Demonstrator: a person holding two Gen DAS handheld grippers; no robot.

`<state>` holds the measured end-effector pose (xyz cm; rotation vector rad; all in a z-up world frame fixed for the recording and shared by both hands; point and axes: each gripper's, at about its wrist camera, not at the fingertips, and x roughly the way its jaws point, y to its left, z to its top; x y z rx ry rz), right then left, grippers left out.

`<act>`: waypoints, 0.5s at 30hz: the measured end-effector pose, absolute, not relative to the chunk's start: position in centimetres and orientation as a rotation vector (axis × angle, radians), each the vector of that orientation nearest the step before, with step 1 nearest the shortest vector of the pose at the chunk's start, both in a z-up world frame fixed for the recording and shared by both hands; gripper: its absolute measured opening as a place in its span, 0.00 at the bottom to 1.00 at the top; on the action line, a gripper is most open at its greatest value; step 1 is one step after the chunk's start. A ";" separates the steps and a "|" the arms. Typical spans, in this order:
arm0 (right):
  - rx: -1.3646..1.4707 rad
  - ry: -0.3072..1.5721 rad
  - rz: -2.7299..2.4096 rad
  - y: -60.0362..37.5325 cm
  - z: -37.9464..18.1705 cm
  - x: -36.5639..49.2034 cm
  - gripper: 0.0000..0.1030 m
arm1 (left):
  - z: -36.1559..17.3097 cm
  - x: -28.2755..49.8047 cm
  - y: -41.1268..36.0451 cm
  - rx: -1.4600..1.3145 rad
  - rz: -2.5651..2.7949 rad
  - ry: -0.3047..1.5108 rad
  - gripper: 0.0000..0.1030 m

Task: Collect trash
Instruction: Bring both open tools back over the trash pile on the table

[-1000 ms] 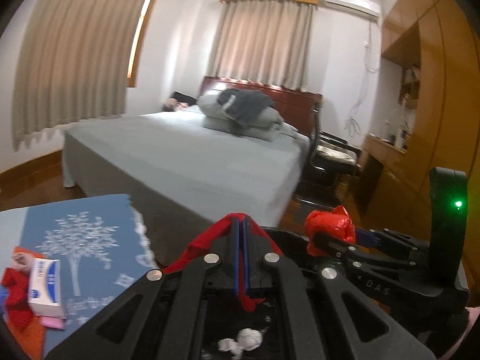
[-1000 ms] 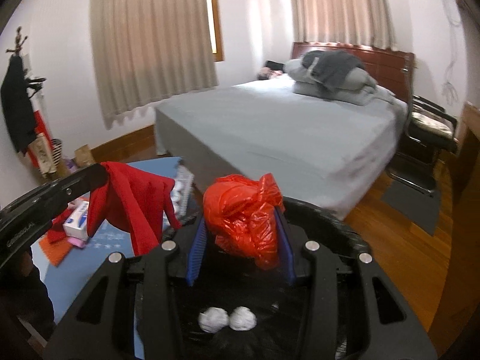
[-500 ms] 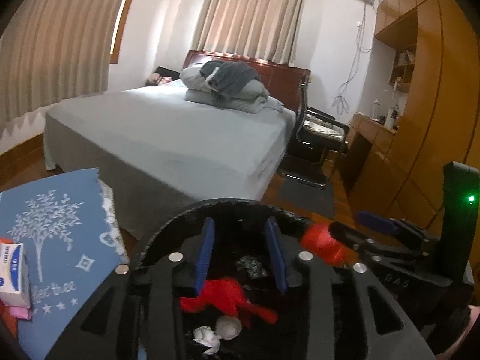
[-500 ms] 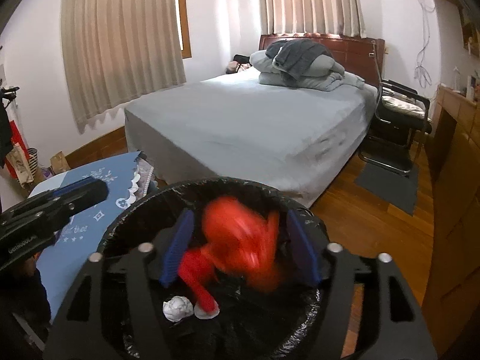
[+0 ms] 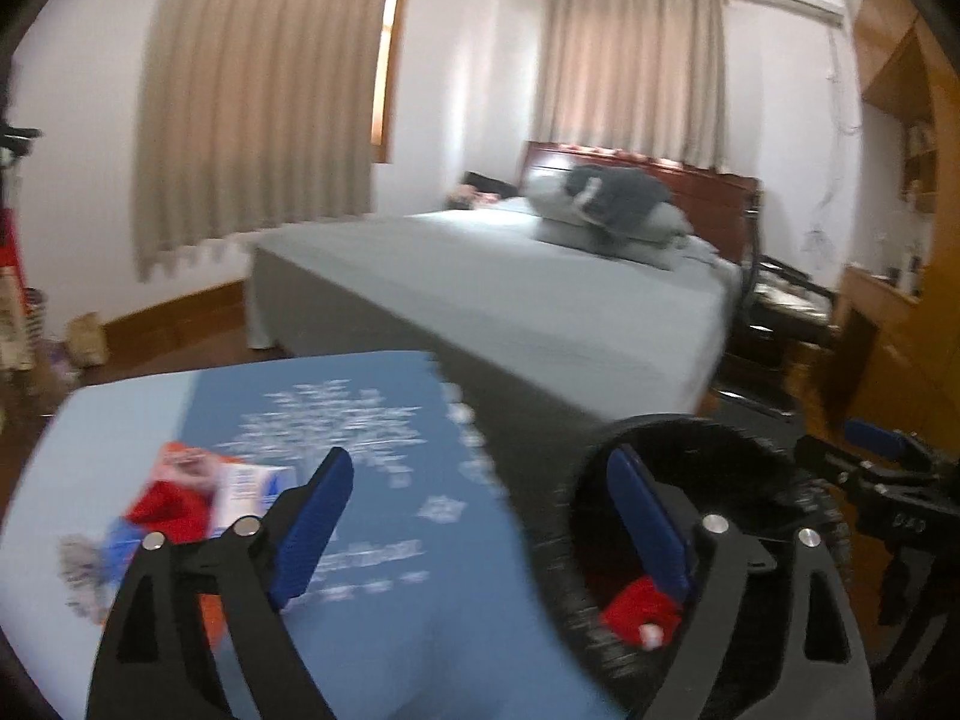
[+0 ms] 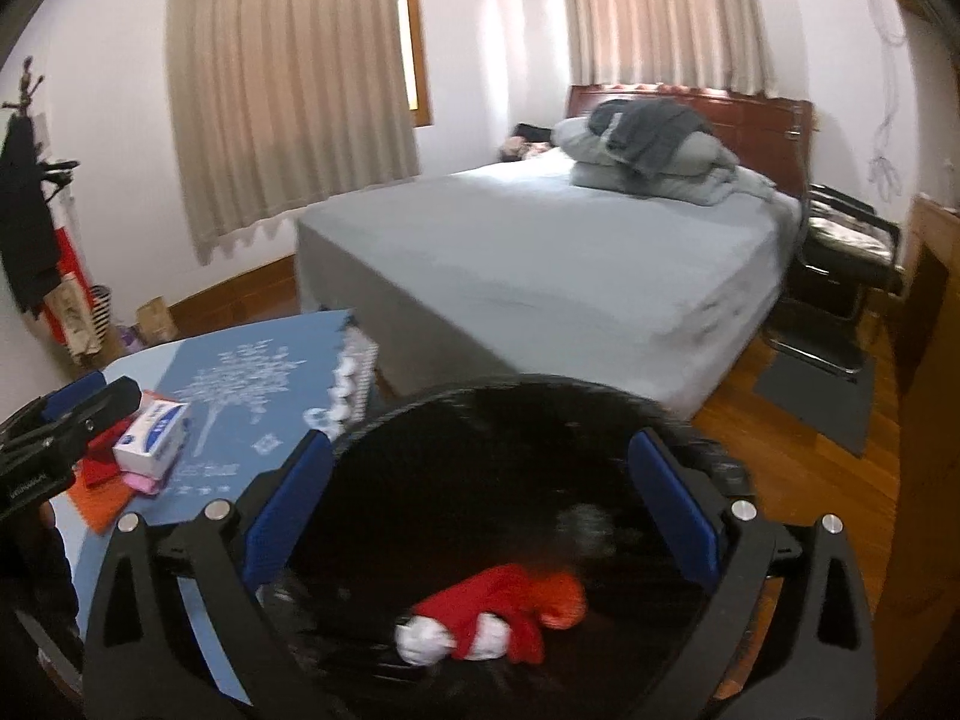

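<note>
A black-lined trash bin [image 6: 498, 396] stands beside the blue table [image 6: 240, 372]. Red trash [image 6: 510, 600] and white crumpled paper [image 6: 420, 639] lie inside it; the red trash also shows in the left wrist view [image 5: 639, 606]. My right gripper [image 6: 480, 510] is open and empty above the bin. My left gripper [image 5: 480, 510] is open and empty, over the table's edge and the bin's rim [image 5: 690, 426]. On the table lie a white and blue box [image 6: 153, 432], red cloth [image 5: 168, 510] and orange pieces [image 6: 102, 507]. The left gripper shows at the right wrist view's left edge [image 6: 66, 414].
A grey bed [image 6: 540, 240] with folded bedding [image 6: 654, 144] stands behind the bin. A black chair [image 6: 846, 276] and wooden cabinets [image 5: 900, 300] are at the right. Bags and a basket [image 6: 102, 312] sit by the wall at the left.
Both grippers opened and dropped their red trash into the bin. The left gripper then swung left toward the table. The right gripper stays above the bin.
</note>
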<state>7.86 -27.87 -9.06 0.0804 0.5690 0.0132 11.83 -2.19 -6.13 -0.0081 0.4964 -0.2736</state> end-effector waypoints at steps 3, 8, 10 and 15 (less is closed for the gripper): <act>0.067 0.576 0.067 -25.1 -9.2 8.8 0.94 | -6.5 11.3 1.1 -0.011 -0.187 0.505 0.84; 0.044 0.592 0.151 -20.4 -9.5 10.4 0.94 | -7.1 10.5 5.8 -0.009 -0.074 0.511 0.84; 0.031 0.595 0.181 -18.5 -9.7 10.8 0.94 | -7.5 10.2 7.4 -0.010 -0.035 0.516 0.84; 0.019 0.614 0.231 -15.1 -10.5 12.0 0.94 | -8.4 10.0 10.8 -0.008 0.049 0.527 0.84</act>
